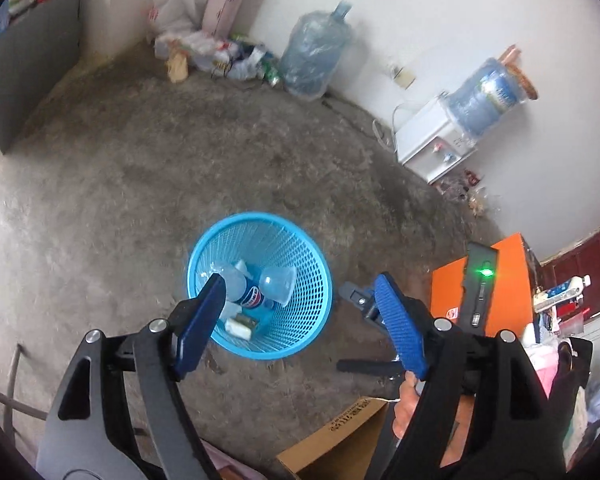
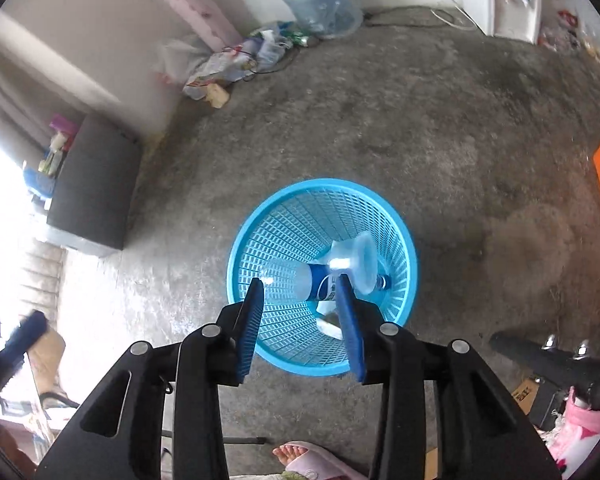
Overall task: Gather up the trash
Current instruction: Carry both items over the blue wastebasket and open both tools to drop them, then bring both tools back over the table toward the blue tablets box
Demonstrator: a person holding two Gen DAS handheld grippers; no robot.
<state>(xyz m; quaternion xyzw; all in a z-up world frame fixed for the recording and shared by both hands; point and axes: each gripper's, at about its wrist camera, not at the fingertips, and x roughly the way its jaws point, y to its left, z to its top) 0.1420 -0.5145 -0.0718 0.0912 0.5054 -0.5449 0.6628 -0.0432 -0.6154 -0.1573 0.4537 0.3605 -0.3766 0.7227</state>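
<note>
A blue mesh waste basket (image 1: 314, 272) stands on the concrete floor; it also shows in the right wrist view (image 2: 284, 236). Inside lie a plastic bottle with a blue label (image 1: 246, 290) (image 2: 318, 280), a clear plastic cup (image 1: 278, 282) (image 2: 362, 262) and a small white wrapper (image 1: 240, 326). My left gripper (image 1: 300, 292) is open and empty above the basket. My right gripper (image 2: 300, 286) is open and empty, directly over the basket's near rim. The right gripper's fingers also show in the left wrist view (image 1: 356, 298).
A heap of bags and bottles (image 1: 220, 56) lies by the far wall with a large water jug (image 1: 314, 56). A white water dispenser (image 1: 436, 140) stands at right. An orange box (image 1: 512, 280), a cardboard box (image 1: 340, 436) and a grey cabinet (image 2: 96, 184) are nearby. A slippered foot (image 2: 304, 458) is below.
</note>
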